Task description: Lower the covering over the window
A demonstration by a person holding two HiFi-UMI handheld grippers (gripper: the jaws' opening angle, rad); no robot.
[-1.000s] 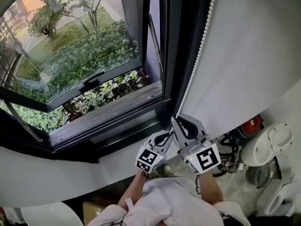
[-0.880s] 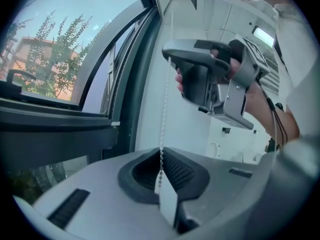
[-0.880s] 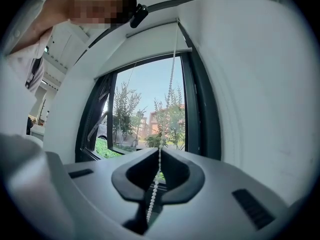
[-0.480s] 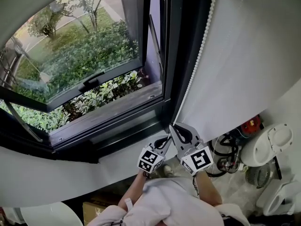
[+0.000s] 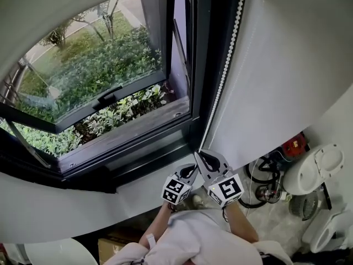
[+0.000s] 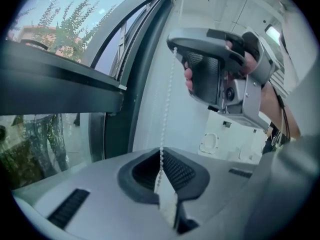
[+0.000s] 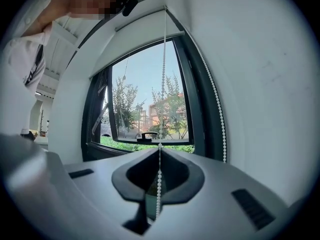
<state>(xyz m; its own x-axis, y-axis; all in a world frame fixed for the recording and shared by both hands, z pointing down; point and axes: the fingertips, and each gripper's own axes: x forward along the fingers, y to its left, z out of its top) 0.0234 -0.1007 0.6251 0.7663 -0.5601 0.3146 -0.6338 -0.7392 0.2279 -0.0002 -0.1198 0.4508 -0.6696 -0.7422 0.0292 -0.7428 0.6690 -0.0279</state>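
Where the white wall (image 5: 287,65) meets the dark-framed window (image 5: 110,93), whose casement is swung outward over green shrubs (image 5: 94,70), the white blind (image 5: 60,1) shows as a pale band across the top of the pane; below the sill, the right tool (image 5: 203,154) is pressed together on the bead chain (image 5: 223,76) that hangs along the frame's right side; the left tool (image 5: 192,170), just beneath it, is likewise pinched shut on the chain, with the beads running straight down into the slit between its jaws.
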